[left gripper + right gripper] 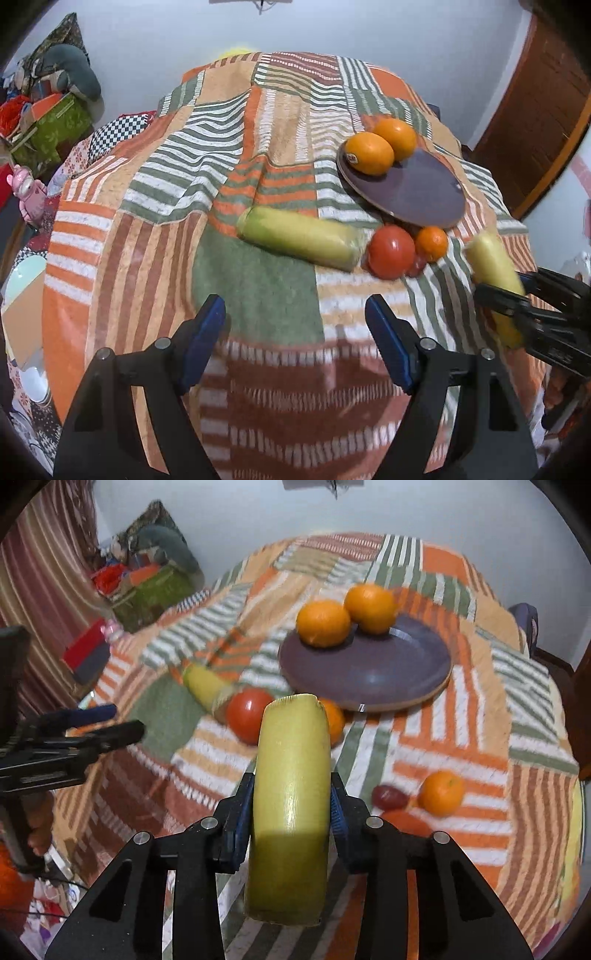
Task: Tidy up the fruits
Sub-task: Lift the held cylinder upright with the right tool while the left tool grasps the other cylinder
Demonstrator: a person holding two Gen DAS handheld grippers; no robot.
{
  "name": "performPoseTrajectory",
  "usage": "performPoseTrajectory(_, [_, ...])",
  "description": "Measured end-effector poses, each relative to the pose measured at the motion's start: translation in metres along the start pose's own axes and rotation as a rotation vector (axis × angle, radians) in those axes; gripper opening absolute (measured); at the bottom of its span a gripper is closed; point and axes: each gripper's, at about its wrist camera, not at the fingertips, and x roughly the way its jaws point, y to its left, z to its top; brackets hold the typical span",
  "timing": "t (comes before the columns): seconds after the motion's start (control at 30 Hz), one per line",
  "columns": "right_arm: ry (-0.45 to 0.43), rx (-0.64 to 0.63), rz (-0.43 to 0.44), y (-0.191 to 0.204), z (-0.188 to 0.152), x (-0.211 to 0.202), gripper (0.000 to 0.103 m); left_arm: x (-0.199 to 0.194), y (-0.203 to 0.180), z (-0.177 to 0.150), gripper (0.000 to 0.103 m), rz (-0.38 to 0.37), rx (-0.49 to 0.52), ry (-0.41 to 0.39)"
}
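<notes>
Now, L to R: left gripper (295, 332) hangs empty, jaws wide, tilted down over the cloth (258, 288). First yellow piece (299, 240) lies ahead of it, long axis crosswise, so prob. needs a wrist roll. Tomato (392, 251) sits just right of that piece, purple plate (388, 675) w/ two oranges (323, 622) beyond. Right gripper (291, 805) is clamped on the second yellow piece (291, 775), lengthwise along its fingers, plate straight ahead.

Bare cloth (255, 288) before left gripper (295, 339)
</notes>
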Motion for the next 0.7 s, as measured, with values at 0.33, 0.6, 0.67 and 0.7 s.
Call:
performPoseTrajectory(0.33, [-0.076,-0.019,-0.007,-0.017,0.021,-0.011,0.035,0.049,-0.012,0.047,0.086,0.059,-0.110,0.039])
performPoseTrajectory(0.6, [-0.109,-0.009,0.018,-0.034,0.022,-0.014,0.035,0.090,-0.009,0.050,0.087,0.075,-0.207,0.110])
performPoseTrajectory(0.67, [-0.113,-0.003,0.015,-0.039,0.022,-0.015,0.035,0.096,-0.012,0.050,0.088,0.081,-0.214,0.114])
performPoseTrajectory(0.7, [-0.114,-0.001,0.013,-0.040,0.022,-0.015,0.035,0.098,-0.013,0.051,0.088,0.085,-0.219,0.112])
